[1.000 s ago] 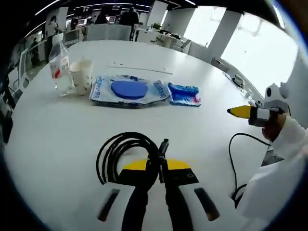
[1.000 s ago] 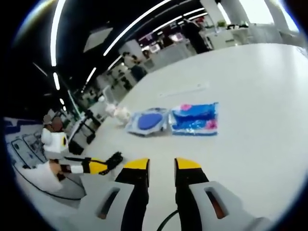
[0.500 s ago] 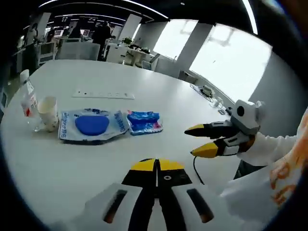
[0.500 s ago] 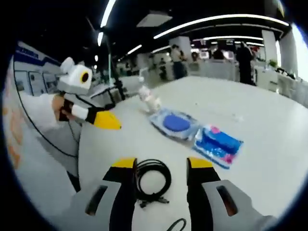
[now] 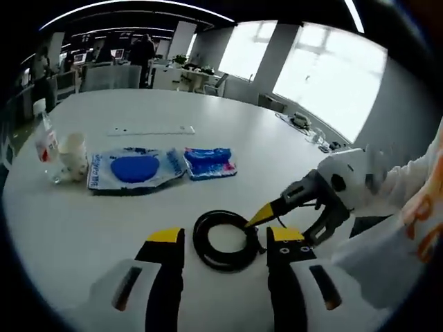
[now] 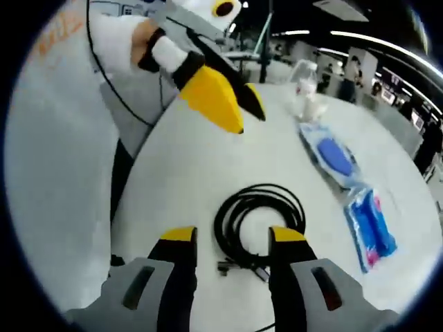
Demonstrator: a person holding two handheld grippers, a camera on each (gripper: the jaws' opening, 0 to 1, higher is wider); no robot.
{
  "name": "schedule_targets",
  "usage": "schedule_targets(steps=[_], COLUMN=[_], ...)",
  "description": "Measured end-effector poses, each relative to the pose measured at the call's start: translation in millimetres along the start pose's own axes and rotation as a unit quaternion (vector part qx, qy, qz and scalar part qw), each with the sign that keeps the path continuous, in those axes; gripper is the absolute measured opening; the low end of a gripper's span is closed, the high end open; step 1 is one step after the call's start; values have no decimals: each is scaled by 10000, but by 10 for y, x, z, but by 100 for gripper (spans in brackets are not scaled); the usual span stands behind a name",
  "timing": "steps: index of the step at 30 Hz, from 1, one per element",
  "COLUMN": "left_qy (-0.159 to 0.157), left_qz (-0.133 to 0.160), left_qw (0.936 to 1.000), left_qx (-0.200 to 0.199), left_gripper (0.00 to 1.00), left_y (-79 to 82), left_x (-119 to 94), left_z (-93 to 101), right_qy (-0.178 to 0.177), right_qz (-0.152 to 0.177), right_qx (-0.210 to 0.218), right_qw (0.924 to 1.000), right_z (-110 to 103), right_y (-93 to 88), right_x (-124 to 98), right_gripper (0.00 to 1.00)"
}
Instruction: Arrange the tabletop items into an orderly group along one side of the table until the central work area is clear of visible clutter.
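No readable text anywhere. Print on the blue-white pouch (image 5: pixel 135 170), the small blue packet (image 5: pixel 210 161) and the bottle (image 5: pixel 46 146) label near the table's far edge is too blurred.

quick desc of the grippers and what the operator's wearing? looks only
Both match: the left gripper and right gripper have black fingers with yellow tips on light grey bodies with dark slots. Seen from the left gripper view, the right gripper has a white housing and a thin black cable behind it. The person wears a white sleeve with orange print.
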State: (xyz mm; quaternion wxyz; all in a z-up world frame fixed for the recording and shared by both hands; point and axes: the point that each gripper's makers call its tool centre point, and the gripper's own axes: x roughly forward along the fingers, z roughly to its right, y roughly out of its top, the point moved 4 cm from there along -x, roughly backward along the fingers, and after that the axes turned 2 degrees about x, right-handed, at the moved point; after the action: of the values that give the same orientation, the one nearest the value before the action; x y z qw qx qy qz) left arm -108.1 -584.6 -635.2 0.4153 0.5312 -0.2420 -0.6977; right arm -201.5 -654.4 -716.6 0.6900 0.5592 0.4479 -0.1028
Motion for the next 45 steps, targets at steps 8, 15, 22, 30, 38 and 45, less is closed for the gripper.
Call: schedule_targets(steps=[8,15,22,30,38,45], left_qy=[263,339,261,59,-235,-890], left_qz=[21,84,130,100,49,297], left_qw=[9992,9978,9976,9991,9985,9842], left_qx=[-313,-559,-625,-405,493,1502], left_gripper=[53,53,54,64,68,73], left_y=[-172,-216,-212,-188,-10,250], left_x=[-156,-180,-145,-123,-51,69], left_z=[-94,-75,-41,-64,-73,57], right_qy=[196,132,203,931,1913,2936], right_qz=[-456,-445,468,2117,2077,2820], right_qx=[-488,-123,2253,3783,3607,3918], right_qw=[9976,9988,9729,8963,8889,8251], right_z=[20,-24,164,272,-39,-174], right_y=[-14,8,211,640,815,1075], right_x=[253,392,178,-353,-669,-943], right_gripper=[28,10,4,2,2,2])
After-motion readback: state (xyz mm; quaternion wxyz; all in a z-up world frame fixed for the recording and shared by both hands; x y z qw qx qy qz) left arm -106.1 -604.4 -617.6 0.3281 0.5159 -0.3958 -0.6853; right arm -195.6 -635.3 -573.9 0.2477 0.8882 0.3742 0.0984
